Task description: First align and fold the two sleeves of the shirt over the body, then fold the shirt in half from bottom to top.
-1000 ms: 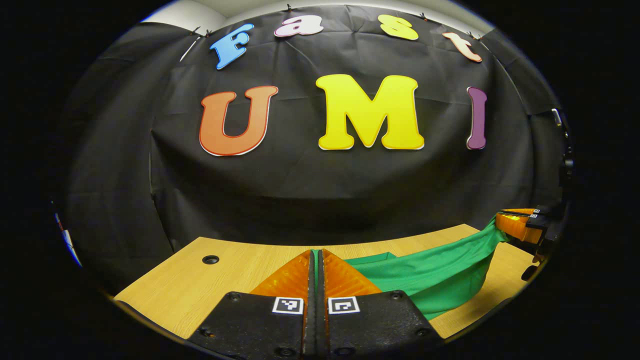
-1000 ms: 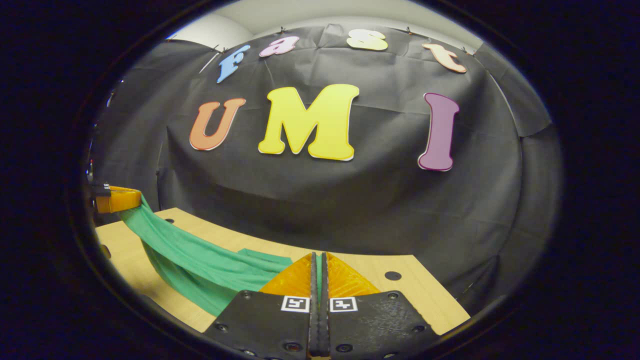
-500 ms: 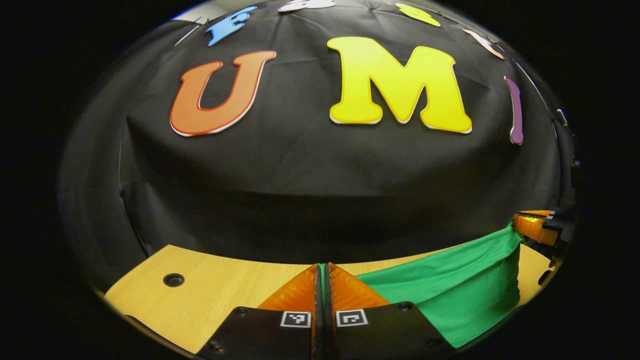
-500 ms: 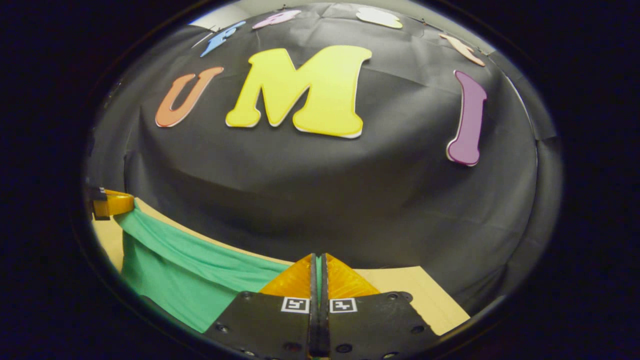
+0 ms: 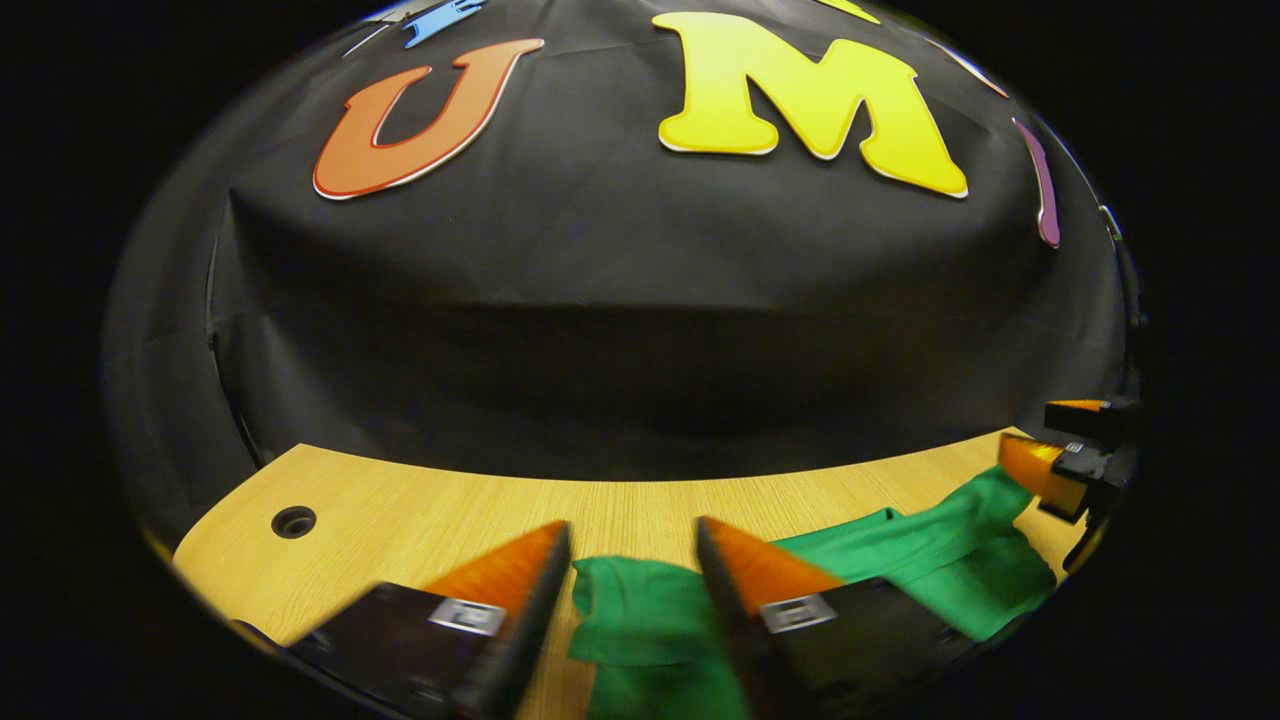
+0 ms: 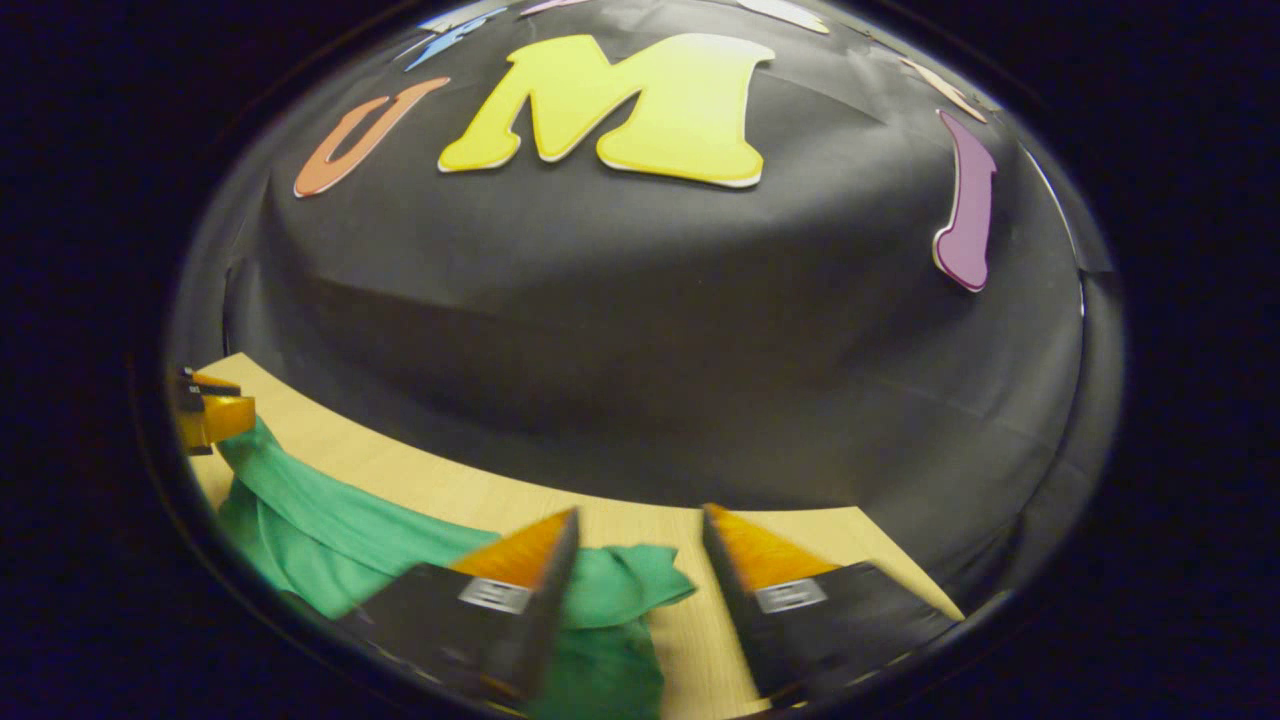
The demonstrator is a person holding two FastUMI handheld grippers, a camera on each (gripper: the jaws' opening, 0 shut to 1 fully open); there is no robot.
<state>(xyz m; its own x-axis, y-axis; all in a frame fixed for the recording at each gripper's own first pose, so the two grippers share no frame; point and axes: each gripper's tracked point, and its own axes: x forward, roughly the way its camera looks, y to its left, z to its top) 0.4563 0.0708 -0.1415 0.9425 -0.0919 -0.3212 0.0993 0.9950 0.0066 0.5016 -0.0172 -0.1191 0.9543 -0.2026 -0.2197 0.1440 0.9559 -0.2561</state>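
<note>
One green shirt [image 5: 640, 620] lies bunched on the worktop [image 5: 420, 515], long axis running claw to claw (both spread): left claw [image 5: 633, 555], right claw [image 6: 638, 540].

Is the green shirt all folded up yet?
Nearly, it seems. Both tools, left and right, are open, and the green shirt lies bunched on the table near its far edge. The sleeves are hidden. Only tidying and pulling away looks left.
</note>
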